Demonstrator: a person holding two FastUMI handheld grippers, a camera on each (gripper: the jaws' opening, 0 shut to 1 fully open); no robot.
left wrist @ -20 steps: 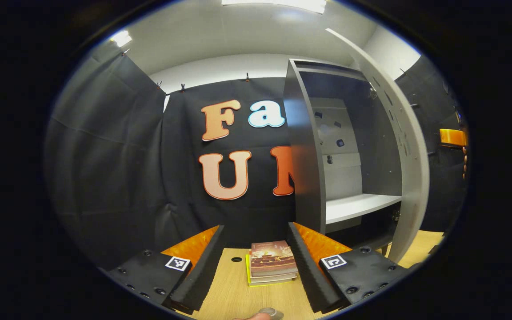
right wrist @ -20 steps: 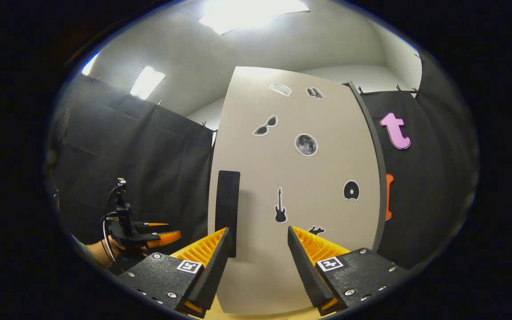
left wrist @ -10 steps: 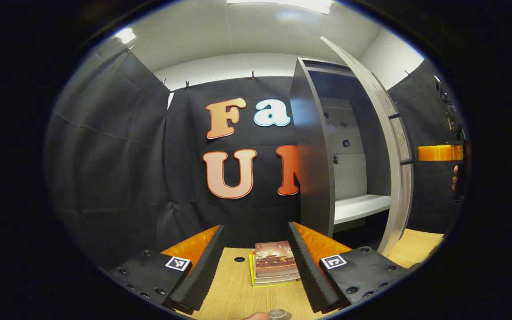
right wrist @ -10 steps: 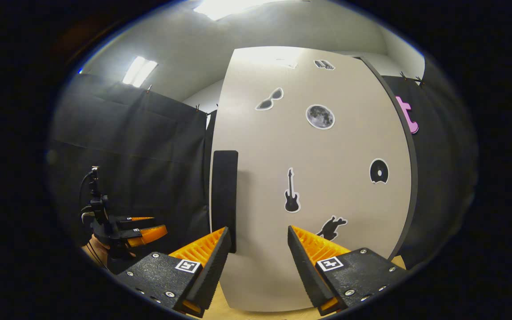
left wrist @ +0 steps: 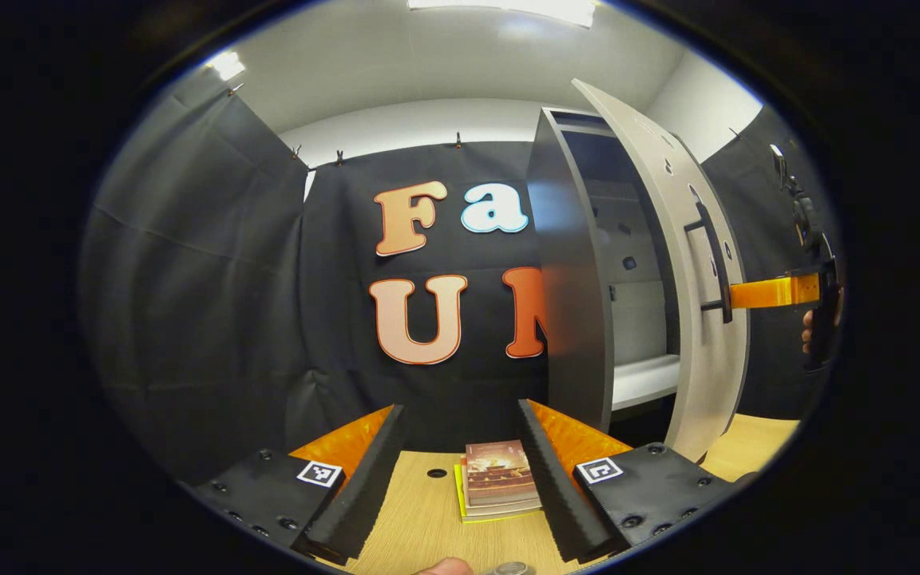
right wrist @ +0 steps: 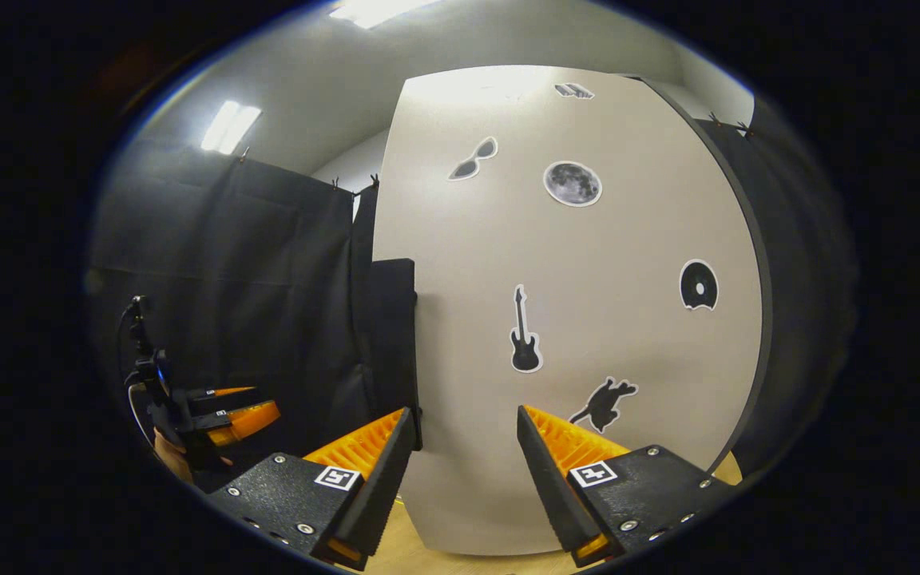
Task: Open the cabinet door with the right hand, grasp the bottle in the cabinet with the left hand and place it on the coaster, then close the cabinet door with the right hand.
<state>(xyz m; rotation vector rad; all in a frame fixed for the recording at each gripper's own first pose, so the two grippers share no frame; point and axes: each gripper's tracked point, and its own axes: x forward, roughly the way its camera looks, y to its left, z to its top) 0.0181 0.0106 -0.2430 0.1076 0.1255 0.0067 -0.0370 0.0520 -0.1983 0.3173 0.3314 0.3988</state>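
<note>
The grey cabinet (left wrist: 576, 303) stands right of centre in the left gripper view, its pale door (left wrist: 699, 319) partly swung across the opening and a white shelf (left wrist: 644, 379) visible inside. In that view my right gripper (left wrist: 775, 291) reaches the door's black handle (left wrist: 714, 263). In the right gripper view my right gripper (right wrist: 460, 415) is open, close to the stickered door front (right wrist: 588, 303), with the handle (right wrist: 392, 335) just above its left finger. My left gripper (left wrist: 460, 415) is open above the wooden table (left wrist: 420, 527). A round grey cap-like top (left wrist: 508, 569) peeks in at the bottom edge.
A small stack of books (left wrist: 500, 479) lies on the table ahead of my left gripper, beside a small hole (left wrist: 436, 473). Black cloth walls close the booth behind and on the left. My left gripper (right wrist: 240, 407), held by a hand, is at the lower left of the right gripper view.
The door has swung further toward the cabinet, narrowing the opening. My right gripper has followed it, staying close to the door face by the handle. My left gripper has barely moved.
</note>
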